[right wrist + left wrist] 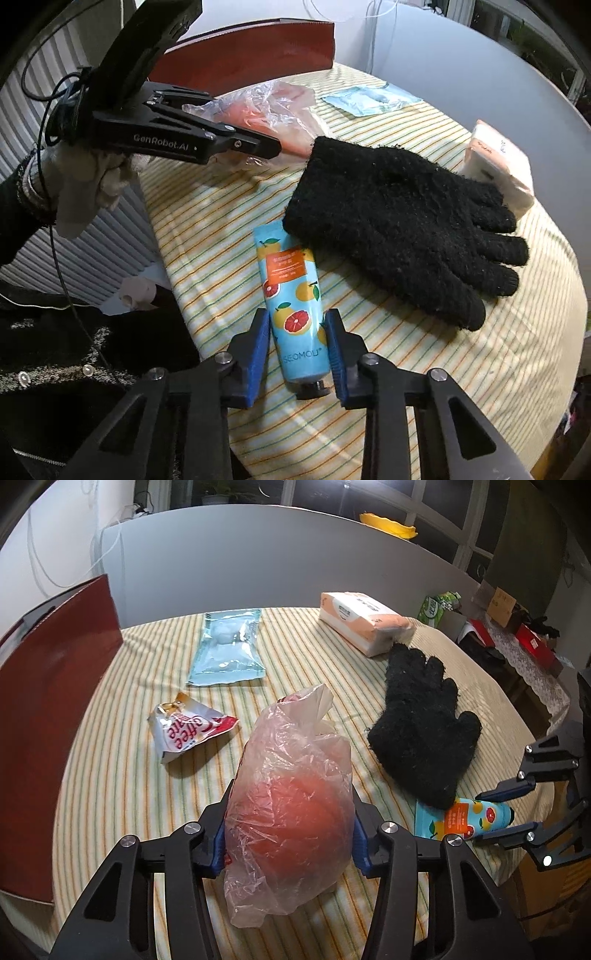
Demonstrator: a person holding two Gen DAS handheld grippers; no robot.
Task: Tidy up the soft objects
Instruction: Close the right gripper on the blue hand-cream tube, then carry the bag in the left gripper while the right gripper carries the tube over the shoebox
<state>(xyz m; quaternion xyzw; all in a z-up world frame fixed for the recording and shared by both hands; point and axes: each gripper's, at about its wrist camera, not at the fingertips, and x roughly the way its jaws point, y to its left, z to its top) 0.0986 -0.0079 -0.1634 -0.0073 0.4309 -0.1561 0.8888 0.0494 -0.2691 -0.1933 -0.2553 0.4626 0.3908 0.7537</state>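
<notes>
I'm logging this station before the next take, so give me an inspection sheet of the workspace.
Surface: striped cloth over the table.
Job's things: plastic bag, black glove, citrus tube, coffee sachet, clear pouch, tissue pack.
Clutter: red box.
Grippers: left gripper shut on plastic bag; right gripper open, straddling citrus tube.
Cables: black wire at the left gripper.
Surroundings: grey partition, windows.

Soft things scattered on the striped cloth

Crumpled clear plastic bag (pixel 288 812) with something orange inside lies near; fuzzy black knit glove (pixel 421 731) flat to its right, cuff overlapping the blue citrus-print cream tube (pixel 295 306).
</notes>
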